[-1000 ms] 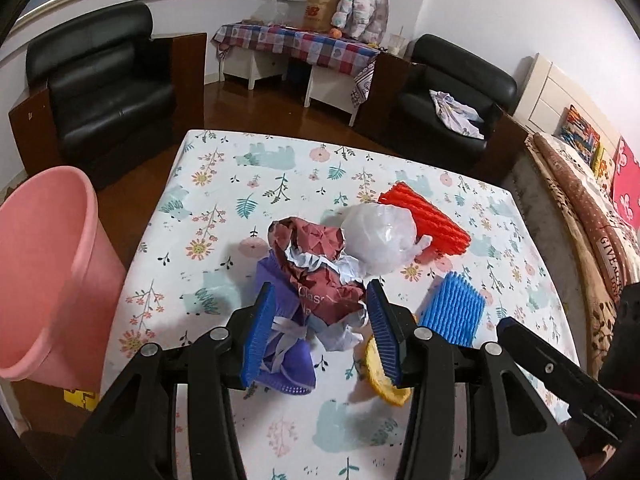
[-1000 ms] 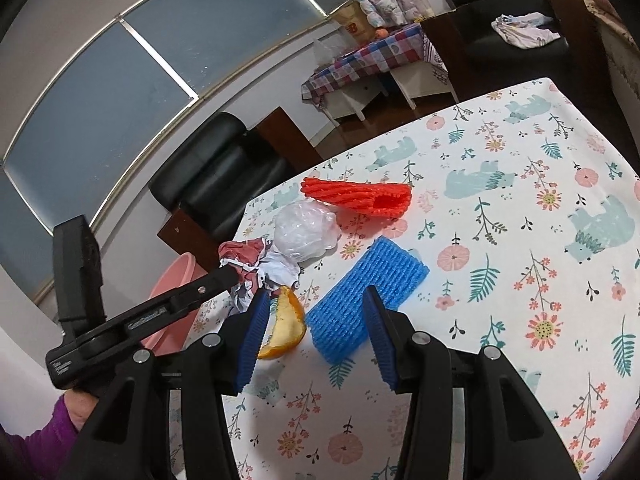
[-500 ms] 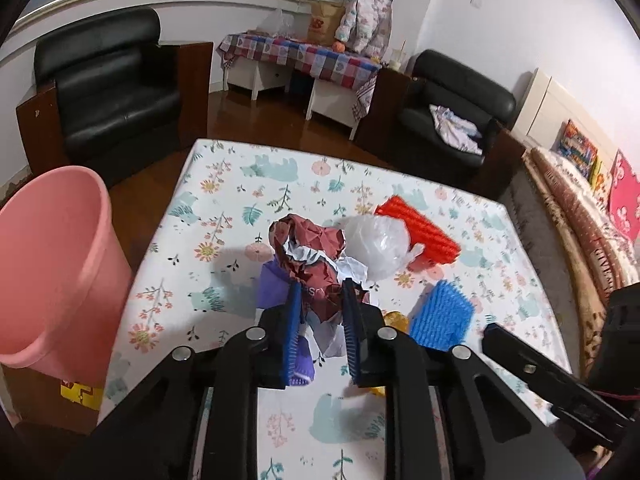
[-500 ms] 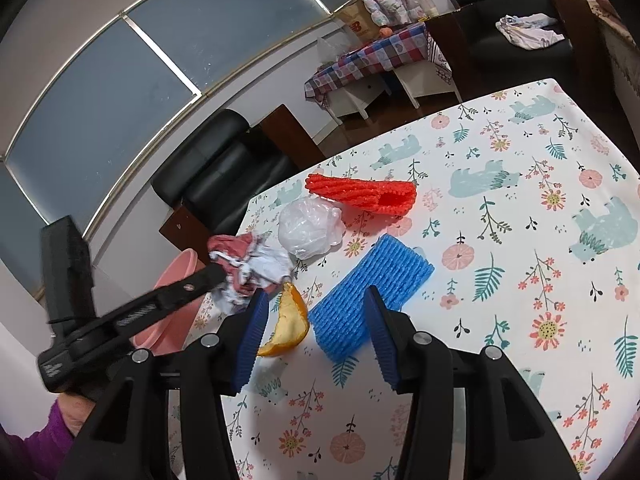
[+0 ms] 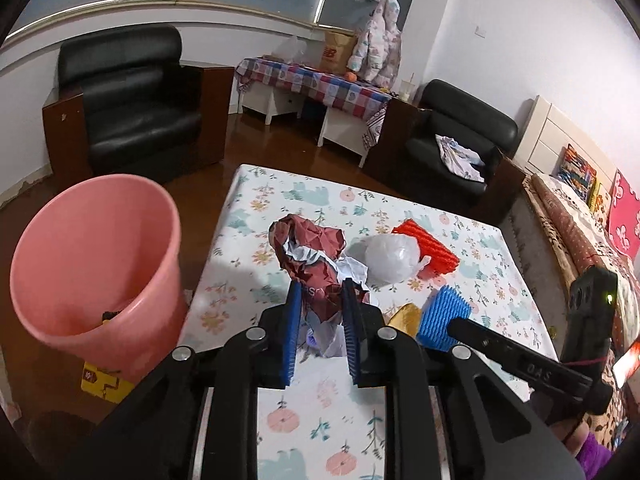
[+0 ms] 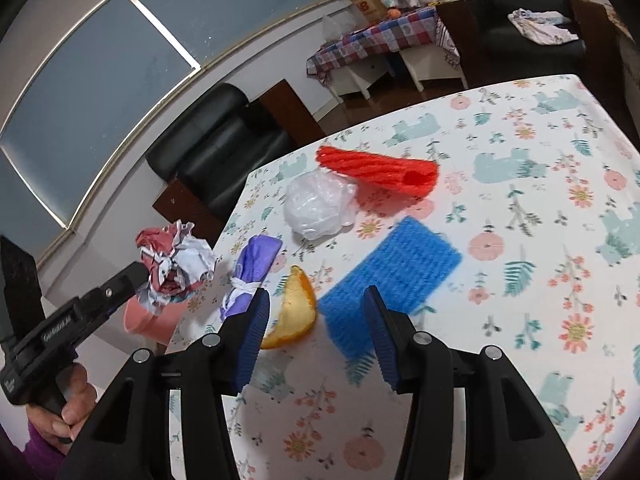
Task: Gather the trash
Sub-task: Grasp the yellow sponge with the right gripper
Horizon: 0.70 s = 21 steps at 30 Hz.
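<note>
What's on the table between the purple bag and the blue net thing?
A piece of orange peel lies between the purple bag and blue foam net, seen in the right wrist view.

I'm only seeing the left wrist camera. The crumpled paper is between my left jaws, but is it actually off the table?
Observer: Yes. In the right wrist view the crumpled paper hangs in the left gripper, clear of the table and out past its edge.
Operator: Is the purple wrapper caught in that grip too?
Observer: No. The purple wrapper lies on the table beside the orange peel.
Operator: Is the right gripper holding anything?
Observer: No. The right gripper is open over the peel and the blue foam net, gripping neither.
</note>
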Motion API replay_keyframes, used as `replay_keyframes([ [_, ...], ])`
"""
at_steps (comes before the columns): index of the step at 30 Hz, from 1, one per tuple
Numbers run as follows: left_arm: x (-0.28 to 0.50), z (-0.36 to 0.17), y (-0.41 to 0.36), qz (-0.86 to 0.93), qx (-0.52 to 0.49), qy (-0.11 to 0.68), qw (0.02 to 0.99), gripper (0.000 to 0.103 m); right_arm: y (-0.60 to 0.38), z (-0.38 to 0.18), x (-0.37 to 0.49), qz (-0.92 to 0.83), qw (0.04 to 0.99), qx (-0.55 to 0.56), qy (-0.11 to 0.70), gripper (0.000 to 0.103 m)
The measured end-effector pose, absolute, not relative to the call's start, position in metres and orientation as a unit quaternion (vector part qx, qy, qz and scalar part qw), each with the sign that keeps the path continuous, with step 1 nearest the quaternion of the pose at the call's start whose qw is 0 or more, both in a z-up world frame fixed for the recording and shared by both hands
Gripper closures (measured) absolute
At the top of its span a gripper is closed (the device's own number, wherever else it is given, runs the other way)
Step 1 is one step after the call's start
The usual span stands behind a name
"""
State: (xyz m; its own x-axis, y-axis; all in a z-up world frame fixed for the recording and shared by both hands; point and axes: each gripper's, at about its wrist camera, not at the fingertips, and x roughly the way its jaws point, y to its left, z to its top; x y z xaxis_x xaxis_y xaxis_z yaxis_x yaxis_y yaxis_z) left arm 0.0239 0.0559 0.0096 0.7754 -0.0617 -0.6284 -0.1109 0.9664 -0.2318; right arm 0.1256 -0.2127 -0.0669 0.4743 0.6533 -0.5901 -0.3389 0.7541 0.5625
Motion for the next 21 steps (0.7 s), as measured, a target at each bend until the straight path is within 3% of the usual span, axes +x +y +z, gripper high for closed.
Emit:
replay_keyframes([
  [7, 0.012, 0.011, 0.068, 0.021, -0.149, 0.329, 0.932, 0.083, -0.184, -0.061, 0.14, 0.286, 0.847, 0.139, 0.426, 0.055],
  [13, 0.007, 0.011, 0.074, 0.025, -0.161, 0.328, 0.93, 0.083, -0.164, -0.071, 0.153, 0.277, 0.841, 0.112, 0.451, 0.062],
  [21, 0.003, 0.004, 0.084, 0.033, -0.171, 0.33, 0.928, 0.083, -0.16, -0.081, 0.158, 0.268, 0.836, 0.11, 0.465, 0.094],
])
